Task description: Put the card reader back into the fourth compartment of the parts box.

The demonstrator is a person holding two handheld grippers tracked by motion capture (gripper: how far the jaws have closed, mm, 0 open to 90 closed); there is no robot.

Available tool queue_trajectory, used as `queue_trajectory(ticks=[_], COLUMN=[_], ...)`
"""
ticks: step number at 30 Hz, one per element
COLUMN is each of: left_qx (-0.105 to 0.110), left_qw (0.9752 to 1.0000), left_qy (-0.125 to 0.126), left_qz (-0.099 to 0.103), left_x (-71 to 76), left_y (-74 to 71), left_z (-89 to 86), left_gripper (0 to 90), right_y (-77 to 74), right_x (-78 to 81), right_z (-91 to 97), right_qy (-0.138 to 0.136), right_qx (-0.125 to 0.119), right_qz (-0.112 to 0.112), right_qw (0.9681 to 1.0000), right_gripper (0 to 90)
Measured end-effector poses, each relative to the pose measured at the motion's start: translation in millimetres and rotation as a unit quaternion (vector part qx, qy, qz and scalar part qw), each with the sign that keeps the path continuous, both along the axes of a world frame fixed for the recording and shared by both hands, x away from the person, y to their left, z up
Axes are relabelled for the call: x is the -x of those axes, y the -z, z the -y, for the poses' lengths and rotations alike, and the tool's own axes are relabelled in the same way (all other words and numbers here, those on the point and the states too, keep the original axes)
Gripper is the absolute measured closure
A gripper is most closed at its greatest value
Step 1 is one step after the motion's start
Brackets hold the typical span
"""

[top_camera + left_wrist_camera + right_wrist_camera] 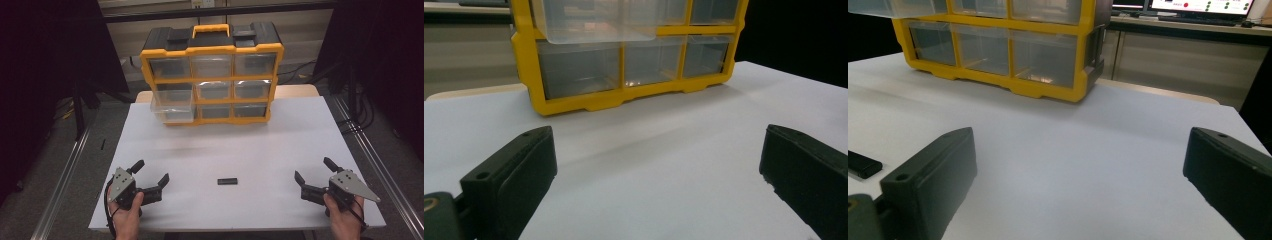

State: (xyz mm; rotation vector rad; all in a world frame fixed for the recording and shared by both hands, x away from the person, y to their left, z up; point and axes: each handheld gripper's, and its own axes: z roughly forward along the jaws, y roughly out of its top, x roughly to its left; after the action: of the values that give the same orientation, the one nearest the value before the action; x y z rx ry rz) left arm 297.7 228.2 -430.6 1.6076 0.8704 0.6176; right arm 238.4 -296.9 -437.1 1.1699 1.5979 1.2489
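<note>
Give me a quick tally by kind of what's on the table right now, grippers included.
Organizer cabinet: 1
Clear drawers in it: 9, one pulled out
Small black bar: 1
Grippers: 2, left gripper and right gripper, both open
Total: 13

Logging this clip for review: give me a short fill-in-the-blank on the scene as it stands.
1. One drawer of the organizer stands ____.
2. The black bar lies on the table ____ the two hand-held grippers.
3. The left hand-held gripper has its jaws ____.
4. The organizer's handle is ____.

Missing: pulled out; between; open; yellow
</note>
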Motion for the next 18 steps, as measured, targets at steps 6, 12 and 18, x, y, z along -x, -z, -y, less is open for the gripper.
queue_trajectory(ticks=[6,12,18], left_qx=[-0.006,-0.007,-0.001], left_qw=[0.9999,0.9994,0.9980], left_qy=[0.009,0.027,0.051], left_qz=[-0.010,-0.022,-0.036], left_x=[-1.4,-4.6,-8.1], left_y=[0.5,0.5,-0.7], left_z=[1.2,4.1,7.7], left_gripper=[2.7,3.4,5.1], right_y=[0.5,1.3,1.8], right_x=[-0.8,-0.7,-0.4], right_z=[0.3,0.5,1.5], right_qy=[-0.003,-0.011,-0.020], right_qx=[-0.004,-0.009,-0.012], right_qz=[-0.002,-0.003,-0.008], right_qw=[1.0000,0.9999,0.9997], right_gripper=[1.0,1.1,1.3])
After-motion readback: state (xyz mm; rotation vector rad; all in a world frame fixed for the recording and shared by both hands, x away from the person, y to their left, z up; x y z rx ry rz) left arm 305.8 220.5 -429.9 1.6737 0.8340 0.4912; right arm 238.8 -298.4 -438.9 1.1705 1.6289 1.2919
